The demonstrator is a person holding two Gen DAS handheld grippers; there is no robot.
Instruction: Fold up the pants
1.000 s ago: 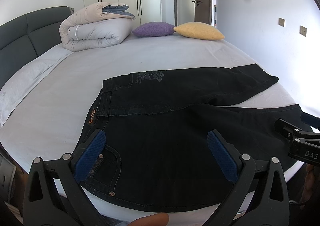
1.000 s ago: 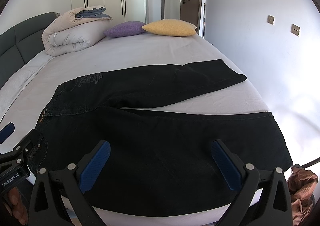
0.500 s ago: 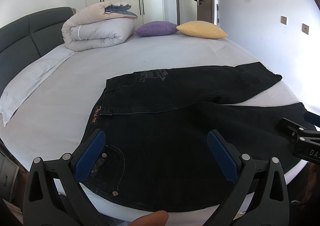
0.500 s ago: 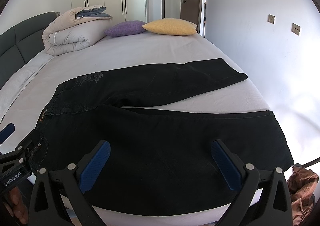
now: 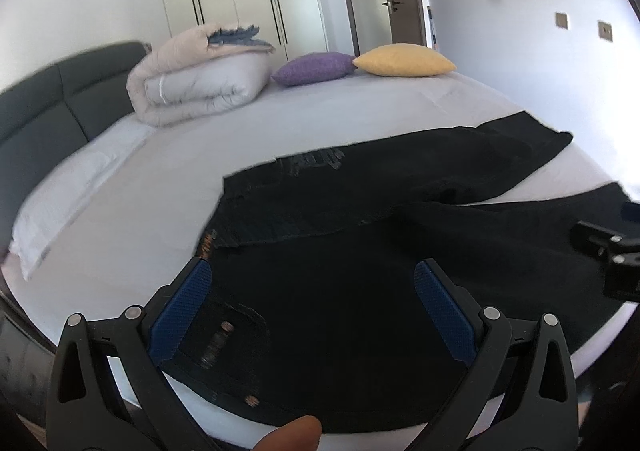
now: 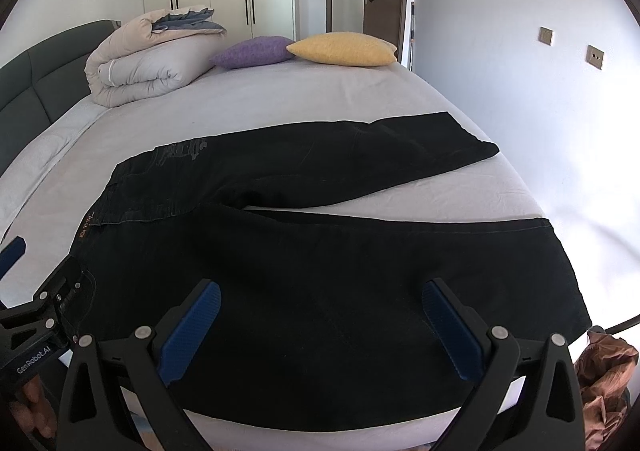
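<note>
Black jeans (image 6: pixel 304 251) lie spread flat on the white bed (image 6: pixel 280 95), waistband to the left, two legs splayed to the right. They also show in the left wrist view (image 5: pixel 360 251). My left gripper (image 5: pixel 312 279) is open and empty above the waist and back pocket near the bed's front edge. My right gripper (image 6: pixel 320 299) is open and empty above the near leg. Each gripper shows at the edge of the other's view: the right (image 5: pixel 612 255), the left (image 6: pixel 36 315).
A folded duvet (image 6: pixel 148 59) sits at the back left, with a purple pillow (image 6: pixel 252 51) and a yellow pillow (image 6: pixel 344 47) behind. A dark headboard (image 6: pixel 40 79) runs along the left. A brown cloth (image 6: pixel 604 375) lies off the bed's right corner.
The left gripper has shifted and tilted, moving closer over the waistband; its view is blurred. The right gripper has barely moved. The jeans lie as before.
</note>
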